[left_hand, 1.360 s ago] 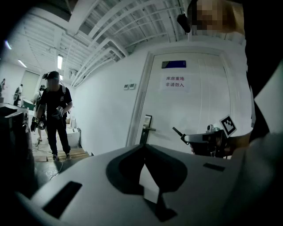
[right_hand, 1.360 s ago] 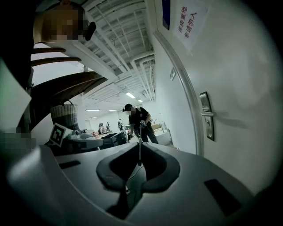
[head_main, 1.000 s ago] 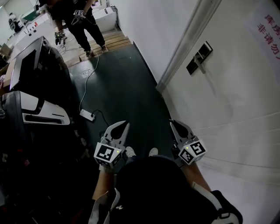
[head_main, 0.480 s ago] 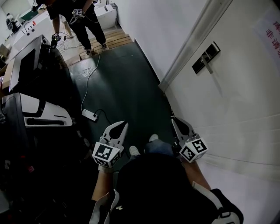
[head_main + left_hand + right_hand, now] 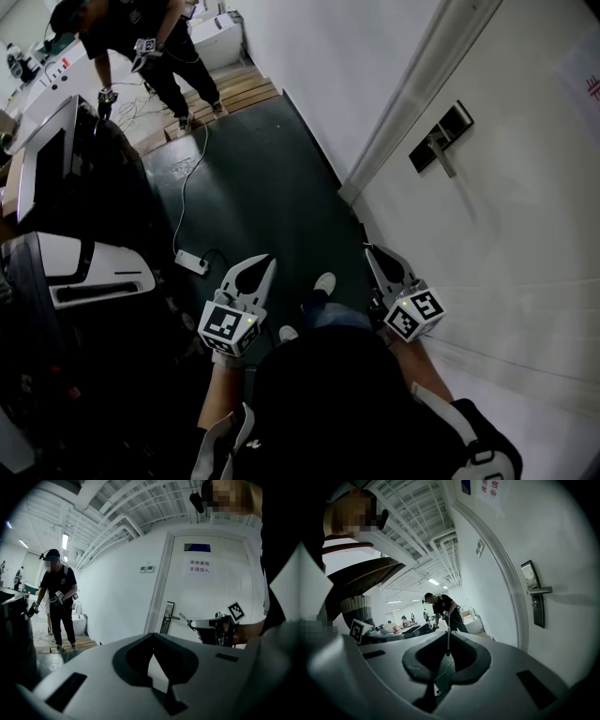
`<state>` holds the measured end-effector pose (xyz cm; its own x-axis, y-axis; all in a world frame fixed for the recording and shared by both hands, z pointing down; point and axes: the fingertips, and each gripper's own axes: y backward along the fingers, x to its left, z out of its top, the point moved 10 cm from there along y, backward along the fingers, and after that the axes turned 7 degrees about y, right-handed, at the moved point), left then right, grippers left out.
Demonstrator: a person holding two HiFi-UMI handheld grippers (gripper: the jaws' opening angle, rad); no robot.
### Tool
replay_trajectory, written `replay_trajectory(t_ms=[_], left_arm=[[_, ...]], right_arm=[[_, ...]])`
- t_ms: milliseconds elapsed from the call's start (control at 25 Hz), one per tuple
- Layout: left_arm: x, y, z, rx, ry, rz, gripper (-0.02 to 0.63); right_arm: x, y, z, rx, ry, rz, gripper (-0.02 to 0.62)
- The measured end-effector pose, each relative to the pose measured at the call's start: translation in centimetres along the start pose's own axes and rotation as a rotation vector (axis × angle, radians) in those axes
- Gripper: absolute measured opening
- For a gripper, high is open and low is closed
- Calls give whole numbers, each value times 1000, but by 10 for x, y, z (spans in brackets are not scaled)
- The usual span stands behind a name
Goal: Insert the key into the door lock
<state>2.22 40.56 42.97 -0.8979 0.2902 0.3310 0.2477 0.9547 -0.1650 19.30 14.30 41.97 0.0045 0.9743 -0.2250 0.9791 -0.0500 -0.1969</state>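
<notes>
Right gripper (image 5: 373, 257) pinches what seems the key (image 5: 448, 641), well apart from door lock (image 5: 441, 139).

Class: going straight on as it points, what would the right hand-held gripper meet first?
Probably nothing near: the right hand-held gripper, shut on the key, points along the door, past the lock plate, towards a distant person.

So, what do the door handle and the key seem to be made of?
Door handle: probably brushed metal, silver-grey with a soft sheen. Key, held in the right tongs: likely metal too, a thin pale grey blade, but too small to be sure.
</notes>
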Motion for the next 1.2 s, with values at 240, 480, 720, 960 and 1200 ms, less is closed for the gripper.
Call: replay_trajectory(t_ms=[240,480,720,960,1200], left_arm=[[23,-71,26,15,-32,-29,8],[23,-135,46,34,-63,-65,8],[13,-183,53,55,-82,-97,8],[5,-221,57,92,-87,-161,8],[2,-261,53,148,-109,-271,8]], right_arm=[[-51,-29,19,-6,-13,-14,34],[-94,-44,35,-7,-27,-14,34],[-131,-43,31,-21,-82,-43,34],[-152,-33,26,-42,-166,-106,34],[-169,-23,25,-58,-196,-197,34]])
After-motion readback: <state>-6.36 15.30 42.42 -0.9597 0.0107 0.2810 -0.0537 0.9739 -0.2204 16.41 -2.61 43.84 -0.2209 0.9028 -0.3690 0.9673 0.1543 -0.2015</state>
